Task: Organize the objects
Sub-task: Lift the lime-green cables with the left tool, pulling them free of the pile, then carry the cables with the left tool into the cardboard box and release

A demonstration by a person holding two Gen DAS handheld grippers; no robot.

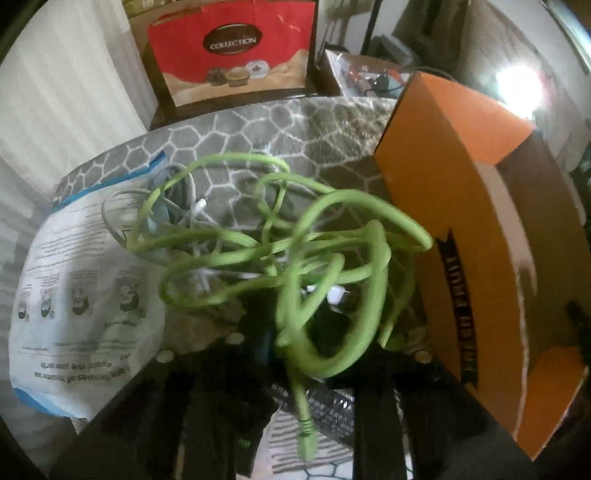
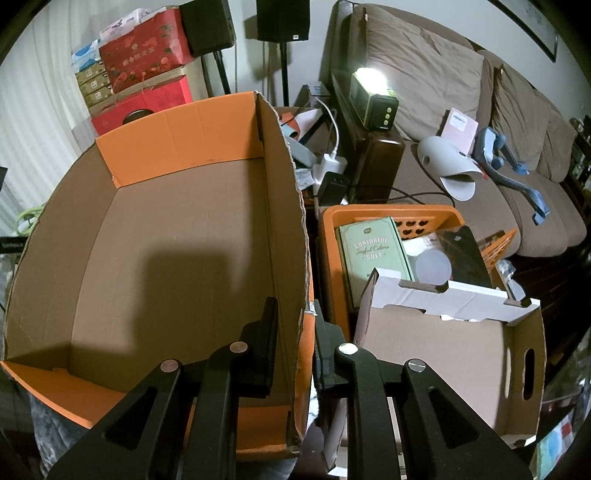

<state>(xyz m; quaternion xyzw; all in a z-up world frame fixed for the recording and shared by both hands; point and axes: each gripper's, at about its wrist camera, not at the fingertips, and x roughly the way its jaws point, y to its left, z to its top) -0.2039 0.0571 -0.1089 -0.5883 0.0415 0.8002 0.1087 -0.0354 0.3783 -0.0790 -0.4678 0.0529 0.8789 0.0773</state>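
Evidently little was done: your right gripper (image 2: 295, 332) clamped the wall of the empty orange box (image 2: 177, 236), while your left gripper (image 1: 295, 373) gripped the green cable (image 1: 295, 258) tangle beside it.

At the top centre of the left wrist view a red paper bag printed "COLLECTION" (image 1: 231, 48) stands behind the grey honeycomb-patterned rug (image 1: 258, 125). In the right wrist view, a brown cushioned sofa (image 2: 443, 85) fills the upper right, with a pale grey curved plastic device (image 2: 448, 162) and a small pink booklet (image 2: 460, 127) lying on its seat. Two black speakers on stands (image 2: 282, 18) stand at top centre, and stacked red gift boxes (image 2: 142, 70) sit at upper left.
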